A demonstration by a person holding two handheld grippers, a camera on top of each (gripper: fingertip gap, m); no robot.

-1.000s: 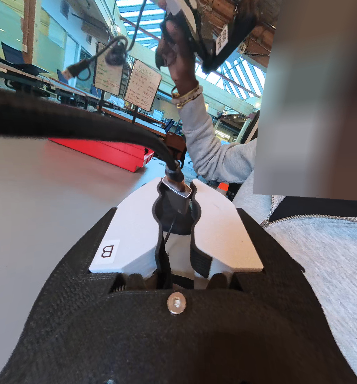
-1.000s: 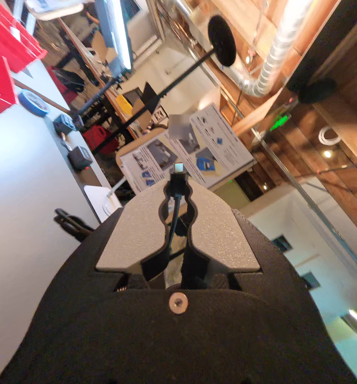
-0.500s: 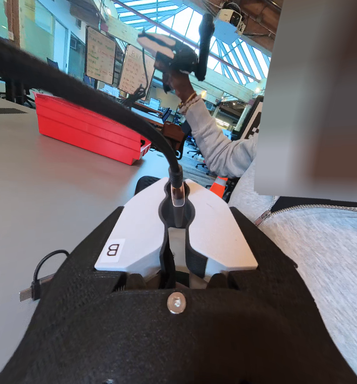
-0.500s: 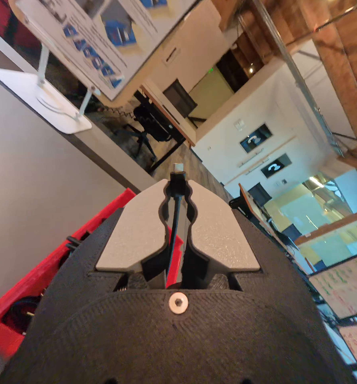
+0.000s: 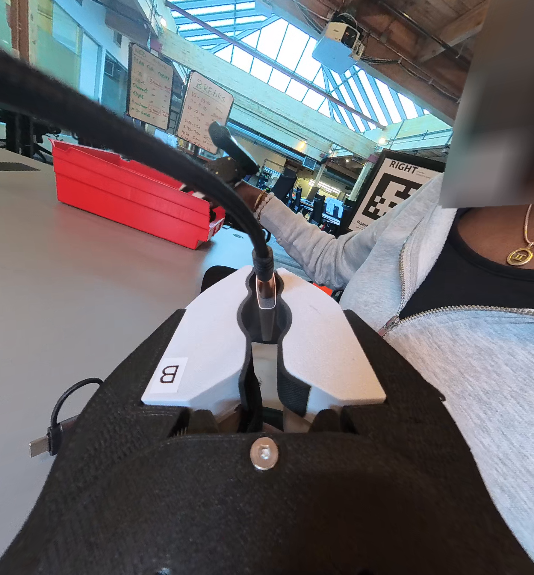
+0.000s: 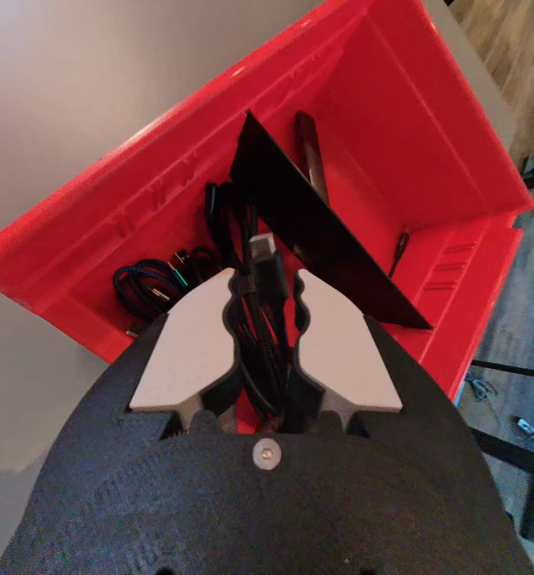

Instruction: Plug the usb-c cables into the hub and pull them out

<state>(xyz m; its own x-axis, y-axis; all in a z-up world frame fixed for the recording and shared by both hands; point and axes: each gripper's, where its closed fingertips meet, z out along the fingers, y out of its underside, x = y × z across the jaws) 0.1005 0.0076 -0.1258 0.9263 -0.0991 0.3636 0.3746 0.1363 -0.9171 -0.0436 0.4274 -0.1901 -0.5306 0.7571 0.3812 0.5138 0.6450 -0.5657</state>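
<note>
The left gripper (image 5: 264,306) is clenched on the hub's (image 5: 266,306) slim metal end, held edge-up between the white fingers (image 5: 211,339). A thick black braided lead (image 5: 153,155) leaves the hub and arcs away to the left. A small USB plug on a loop (image 5: 46,443) lies on the grey table (image 5: 72,280) just beside this gripper.

The right gripper (image 6: 264,280) hangs over the red bin (image 6: 415,155), jaws spread apart. A bundled USB-C cable (image 6: 259,326), bound with a strap, sits in the gap; whether the pads press on it cannot be told. More coiled cables (image 6: 147,289) lie in the bin's left compartment, left of a black divider (image 6: 306,217).

Handling, as a judgement: the hub is light, rigid and smooth-cased, so it may twist under plug force; grip across its flat faces near the ports. The cable is light and limp; take it by the moulded plug housing (image 6: 271,270), not the braid, to keep the tip steady.

Writing: a letter sticker (image 5: 168,375) on the left finger, two handwritten whiteboards (image 5: 205,112), and a marker placard (image 5: 393,193)
</note>
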